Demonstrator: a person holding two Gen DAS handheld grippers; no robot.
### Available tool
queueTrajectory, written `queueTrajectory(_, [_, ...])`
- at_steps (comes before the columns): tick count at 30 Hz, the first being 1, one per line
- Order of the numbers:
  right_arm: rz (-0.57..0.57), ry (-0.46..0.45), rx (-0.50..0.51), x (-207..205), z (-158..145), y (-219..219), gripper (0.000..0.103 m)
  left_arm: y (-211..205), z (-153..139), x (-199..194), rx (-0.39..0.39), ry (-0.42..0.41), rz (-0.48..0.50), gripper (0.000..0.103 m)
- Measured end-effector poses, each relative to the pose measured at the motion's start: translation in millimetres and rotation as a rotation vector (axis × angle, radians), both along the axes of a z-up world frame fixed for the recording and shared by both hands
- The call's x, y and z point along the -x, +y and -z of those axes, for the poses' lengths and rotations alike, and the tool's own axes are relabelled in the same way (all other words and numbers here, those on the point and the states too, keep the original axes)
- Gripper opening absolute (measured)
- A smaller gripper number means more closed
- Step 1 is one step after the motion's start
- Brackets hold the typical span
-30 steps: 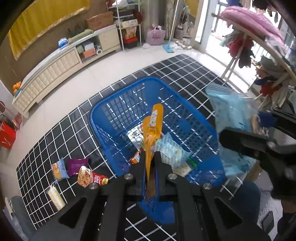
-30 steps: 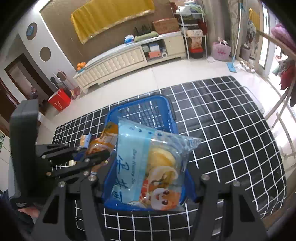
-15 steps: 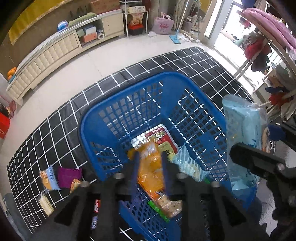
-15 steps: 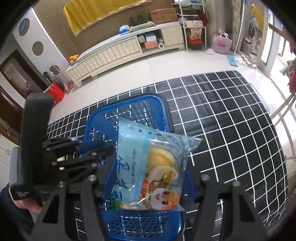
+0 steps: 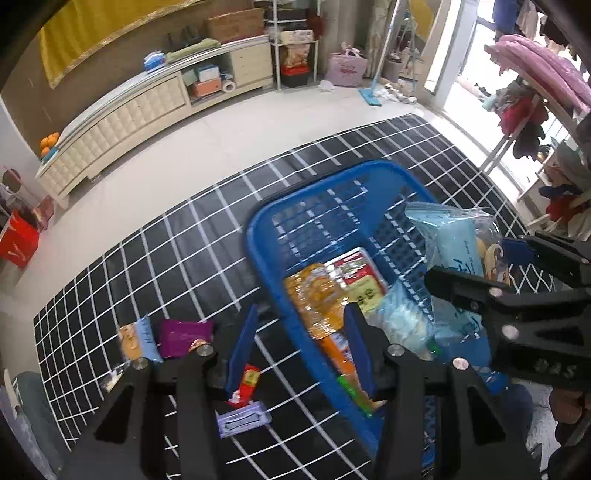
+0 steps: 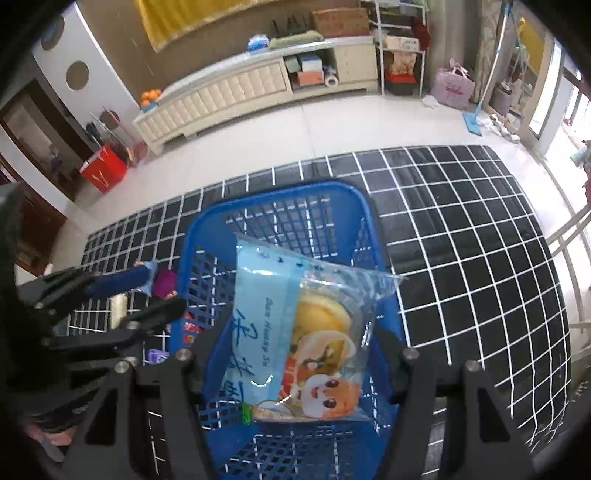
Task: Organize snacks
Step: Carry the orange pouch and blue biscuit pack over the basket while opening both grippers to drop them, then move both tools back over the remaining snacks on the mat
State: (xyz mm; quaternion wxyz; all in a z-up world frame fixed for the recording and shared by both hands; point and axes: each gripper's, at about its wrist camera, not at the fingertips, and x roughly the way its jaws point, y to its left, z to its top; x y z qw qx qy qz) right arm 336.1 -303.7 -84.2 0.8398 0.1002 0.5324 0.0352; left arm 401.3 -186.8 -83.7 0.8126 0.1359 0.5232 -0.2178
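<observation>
Right tool (image 6: 295,354) clamps blue bag (image 6: 303,339) over basket (image 6: 207,221); left tool (image 5: 299,332) wide open, empty. Early release risks bag catching the rim, frame center.

This is looking like a lived-in home living room. A long cream cabinet with a quilted front (image 6: 236,92) is running along the far wall at twelve o'clock, with oranges (image 6: 150,96) sitting on its left end and a yellow cloth (image 5: 92,33) hanging above. A black rug with a white grid (image 6: 461,229) is covering the pale tiled floor (image 5: 192,147). At two o'clock, clothes are hanging on a drying rack (image 5: 524,107) beside a bright doorway, and a blue mop (image 5: 373,92) is leaning nearby.
</observation>
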Motion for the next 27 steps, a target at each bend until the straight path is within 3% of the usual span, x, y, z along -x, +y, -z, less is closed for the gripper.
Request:
queueTrajectory(6, [0.007,0.038,0.046,-13,18,8,0.069,23,14,-15,0.066,0.076,-0.047,0.046])
queueTrajectory(9, [0.012,0.041,0.055,-17,20,10,0.071,23,17,-14,0.037,0.05,-0.038,0.046])
queueTrajectory(12, [0.012,0.05,0.074,-18,21,13,0.083,23,19,-11,0.033,0.047,-0.023,0.046])
queueTrajectory(15, [0.022,0.02,0.138,-10,11,16,0.087,25,20,-6,0.037,0.058,-0.024,0.046])
queueTrajectory(22, [0.016,-0.026,0.13,28,-29,25,0.087,35,-6,28,0.062,0.025,-0.007,0.046])
queueTrajectory(24, [0.012,-0.032,0.123,38,-37,31,0.087,43,-14,41,0.087,0.035,-0.003,0.055])
queueTrajectory(27, [0.002,-0.033,0.108,52,-45,44,0.087,56,-22,56,0.101,0.036,-0.001,0.057])
